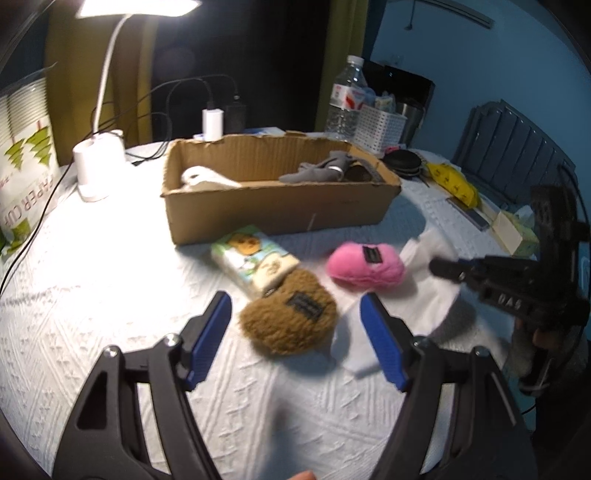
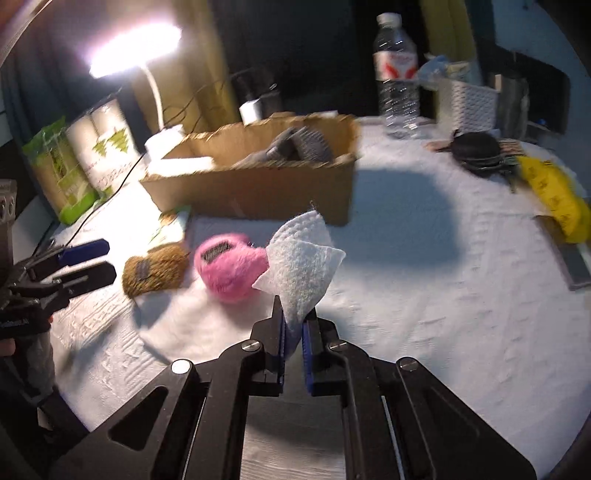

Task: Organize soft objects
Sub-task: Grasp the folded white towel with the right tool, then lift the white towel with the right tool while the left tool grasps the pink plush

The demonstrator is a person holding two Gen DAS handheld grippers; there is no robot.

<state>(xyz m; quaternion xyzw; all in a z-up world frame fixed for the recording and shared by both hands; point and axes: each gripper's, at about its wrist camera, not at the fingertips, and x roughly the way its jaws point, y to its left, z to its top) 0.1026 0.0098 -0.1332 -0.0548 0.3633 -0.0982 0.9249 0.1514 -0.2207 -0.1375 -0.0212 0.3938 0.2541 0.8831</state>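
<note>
Both wrist views, seemingly downward-angled, tabletop-shared

Lit desk lamp [image 1: 138, 5], blue wall [image 1: 461, 66], white tablecloth [image 1: 92, 277].

**A crowded table under a white cloth**

A table covered by a white textured cloth [image 1: 92, 314] carries everything. Near the middle stands an open cardboard box [image 1: 280, 210]. In front of it lie a tissue pack [image 1: 255, 258], a brown plush toy [image 1: 288, 317] touching the pack, and a pink plush toy [image 1: 364, 266] just beside them. A lamp base [image 1: 98, 166] and a pack of paper cups [image 1: 22, 162] stand at the left. Behind the box are a water bottle [image 1: 345, 99] and a white basket [image 1: 380, 127]; a yellow packet [image 1: 452, 182] lies at the right.
</note>
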